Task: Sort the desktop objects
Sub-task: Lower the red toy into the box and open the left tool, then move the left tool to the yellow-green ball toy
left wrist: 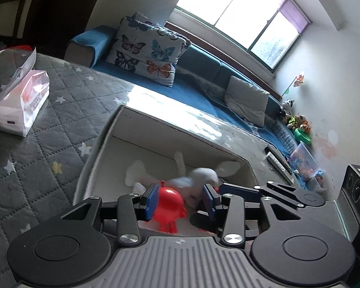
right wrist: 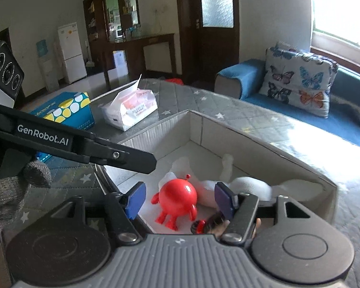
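Note:
A shallow cardboard box point(left wrist: 180, 124) point(right wrist: 264, 144) stands on the grey star-quilted tabletop. Inside it lies a red round toy with little legs point(left wrist: 170, 204) point(right wrist: 178, 198), next to a white plush toy point(left wrist: 201, 177) point(right wrist: 249, 187). A small dark item with a red bit point(right wrist: 204, 224) lies at the box's near edge. My left gripper point(left wrist: 180, 201) hovers open over the box, its blue pads either side of the red toy without pinching it. My right gripper point(right wrist: 180, 200) is open too, straddling the same toy from above. A gloved hand point(right wrist: 9, 192) holds the left tool.
A soft tissue pack point(left wrist: 19, 105) point(right wrist: 129, 108) lies on the quilted cloth point(left wrist: 48, 144) left of the box. A blue carton with yellow and white dots point(right wrist: 67, 110) sits beyond it. A blue sofa with a butterfly cushion point(left wrist: 146, 50) point(right wrist: 300, 81) runs behind the table.

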Tool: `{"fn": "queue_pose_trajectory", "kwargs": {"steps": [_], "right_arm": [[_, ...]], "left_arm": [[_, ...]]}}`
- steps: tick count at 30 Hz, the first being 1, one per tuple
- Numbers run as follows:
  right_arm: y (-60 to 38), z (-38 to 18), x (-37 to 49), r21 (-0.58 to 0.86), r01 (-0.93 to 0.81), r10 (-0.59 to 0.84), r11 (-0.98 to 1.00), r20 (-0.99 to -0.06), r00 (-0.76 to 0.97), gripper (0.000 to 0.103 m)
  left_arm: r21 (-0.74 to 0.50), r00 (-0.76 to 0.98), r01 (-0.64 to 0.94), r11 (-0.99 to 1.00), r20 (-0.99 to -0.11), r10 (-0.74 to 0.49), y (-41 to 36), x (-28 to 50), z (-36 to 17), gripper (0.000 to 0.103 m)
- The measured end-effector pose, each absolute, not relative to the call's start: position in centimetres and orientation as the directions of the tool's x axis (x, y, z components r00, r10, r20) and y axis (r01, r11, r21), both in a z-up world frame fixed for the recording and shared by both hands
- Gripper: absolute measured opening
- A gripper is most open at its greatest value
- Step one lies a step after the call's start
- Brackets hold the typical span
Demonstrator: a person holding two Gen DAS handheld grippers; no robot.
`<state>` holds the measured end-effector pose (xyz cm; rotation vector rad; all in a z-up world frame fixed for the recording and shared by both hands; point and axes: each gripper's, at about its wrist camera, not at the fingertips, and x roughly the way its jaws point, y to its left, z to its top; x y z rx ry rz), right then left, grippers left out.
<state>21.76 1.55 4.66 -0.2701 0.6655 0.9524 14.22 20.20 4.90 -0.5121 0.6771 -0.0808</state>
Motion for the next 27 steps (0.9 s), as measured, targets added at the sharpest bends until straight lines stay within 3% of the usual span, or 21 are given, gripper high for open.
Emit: {"fn": "queue_pose_trajectory", "kwargs": {"steps": [27], "right_arm": [[-14.8,3.7,12.5,0.019,-0.640,0.538,0.768,-0.561,0.629,0.085]], "left_arm": [[-0.456,0.714,0.076,0.887,-0.595,-0.367,8.2,10.6,3.2,0.043]]}}
